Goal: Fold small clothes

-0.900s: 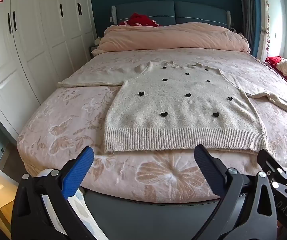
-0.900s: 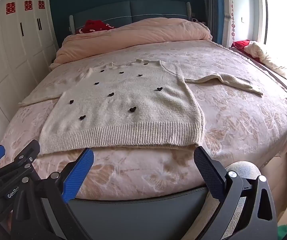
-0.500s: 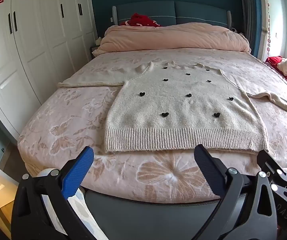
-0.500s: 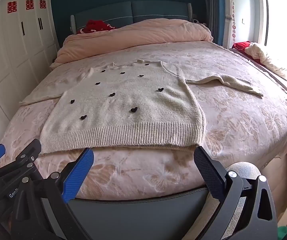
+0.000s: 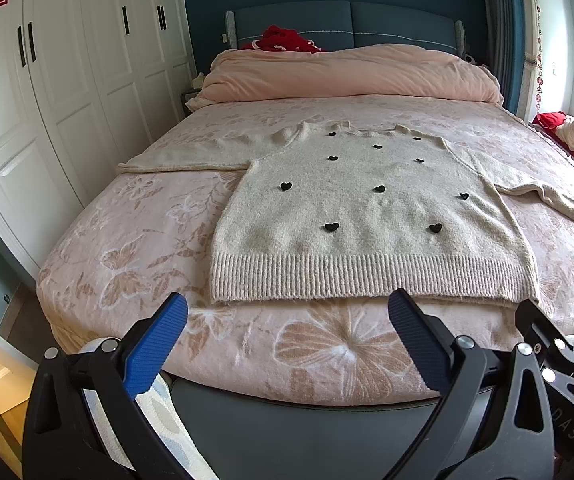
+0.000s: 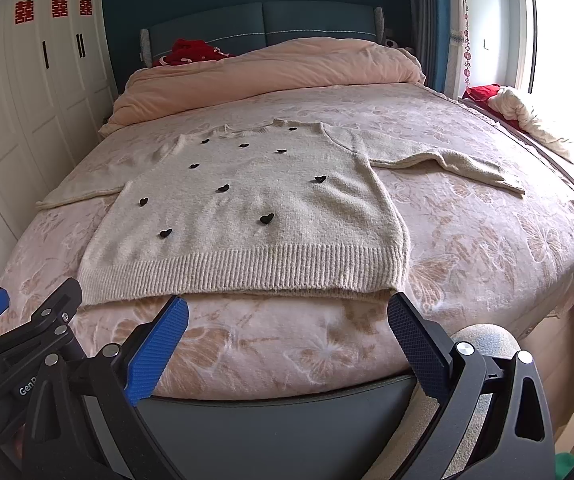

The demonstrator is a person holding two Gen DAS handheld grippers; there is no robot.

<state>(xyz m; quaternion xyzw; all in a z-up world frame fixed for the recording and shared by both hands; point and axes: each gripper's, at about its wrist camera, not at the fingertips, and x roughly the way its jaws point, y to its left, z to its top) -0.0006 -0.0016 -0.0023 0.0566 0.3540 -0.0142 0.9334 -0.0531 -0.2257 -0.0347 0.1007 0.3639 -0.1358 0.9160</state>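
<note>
A cream knit sweater (image 5: 367, 216) with small black hearts lies flat, front up, on the bed, sleeves spread to both sides and ribbed hem toward me. It also shows in the right wrist view (image 6: 247, 216). My left gripper (image 5: 287, 312) is open and empty, hovering over the bed's foot just short of the hem. My right gripper (image 6: 287, 312) is open and empty, also just short of the hem, near its right corner. The right gripper's body shows at the right edge of the left wrist view.
The bed (image 5: 127, 248) has a pink floral cover, with a rolled pink duvet (image 5: 347, 76) at the head. White wardrobes (image 5: 67, 100) stand at the left. A window ledge with red and white cloths (image 6: 527, 116) is at the right.
Both grippers have shifted very slightly; the views are nearly the same. The sweater has not moved.
</note>
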